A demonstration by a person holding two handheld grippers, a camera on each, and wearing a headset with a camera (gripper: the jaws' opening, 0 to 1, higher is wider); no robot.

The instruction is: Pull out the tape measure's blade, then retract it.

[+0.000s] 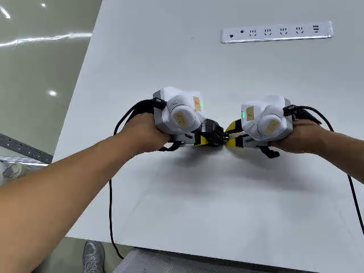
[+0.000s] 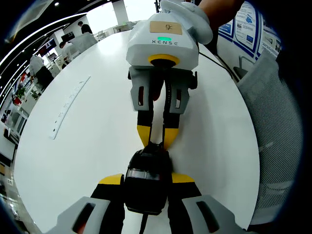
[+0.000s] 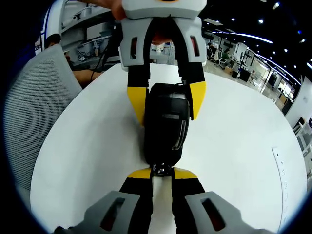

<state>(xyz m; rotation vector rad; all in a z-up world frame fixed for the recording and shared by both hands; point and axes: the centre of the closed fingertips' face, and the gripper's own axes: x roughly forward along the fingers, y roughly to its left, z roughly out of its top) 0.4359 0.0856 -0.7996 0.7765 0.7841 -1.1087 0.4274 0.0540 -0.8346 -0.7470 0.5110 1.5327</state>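
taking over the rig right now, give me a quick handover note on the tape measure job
The left hand-held gripper is shut on the tape measure over the white table.
The right hand-held gripper is shut on the end hook, right at the case mouth.
Done: both grips set. No blade length is out.
Left: probably draw the grippers apart, then retract. Whether a pull has already happened cannot be told.

Left tongs [image 1: 207,138] clamp black tape measure [image 1: 213,133]; right tongs [image 1: 231,135] meet its front. Power strip [image 1: 277,32] well apart on counter [image 1: 170,205].
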